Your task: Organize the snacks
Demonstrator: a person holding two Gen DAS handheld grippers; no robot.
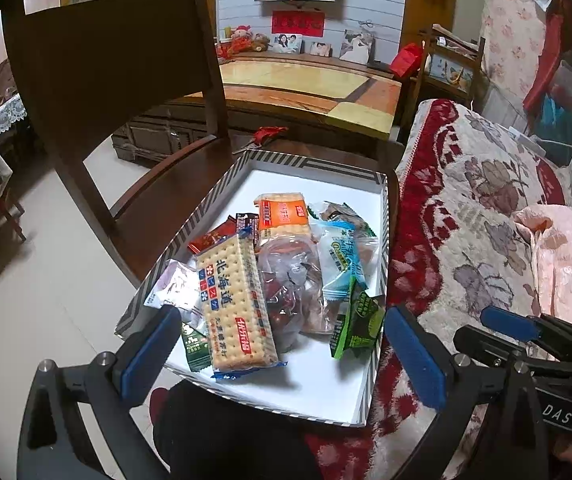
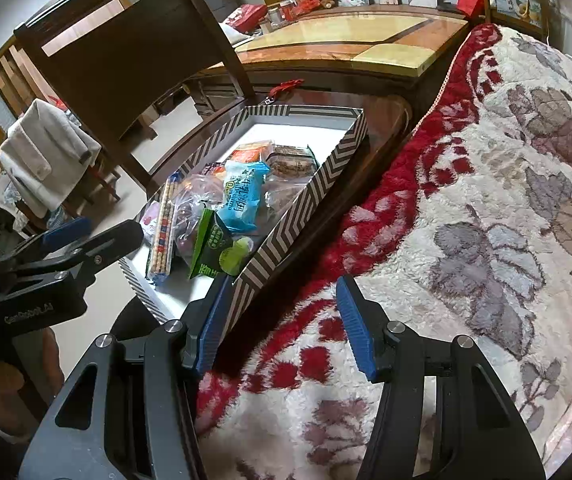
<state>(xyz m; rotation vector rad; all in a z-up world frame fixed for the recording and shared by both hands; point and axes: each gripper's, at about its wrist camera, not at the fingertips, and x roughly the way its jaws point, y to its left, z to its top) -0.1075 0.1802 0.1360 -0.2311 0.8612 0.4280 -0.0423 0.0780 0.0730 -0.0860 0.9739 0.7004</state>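
One shallow cardboard box with a grey-and-white chevron-striped wall and white floor sits on the seat of a dark wooden chair, just beside a cream fleece blanket with red and grey flowers. The snacks lie heaped in the box: two long cracker packs, one cream with blue characters and one orange-topped; one light blue sachet; one green wrapper printed with a lime; one clear bag of dark red pieces; one red packet; further small sachets are half buried, so an exact total cannot be told. The left wrist view looks down into the box and shows the pack faces; the right wrist view shows the box's outer striped wall, a pale jacket draped over furniture, and the cream cracker pack edge-on. The left gripper hangs over the near end of the box, its blue-padded fingers spread wide and holding nothing. The right gripper is likewise spread and empty, its left pad beside the box's near corner and its right pad over the blanket.
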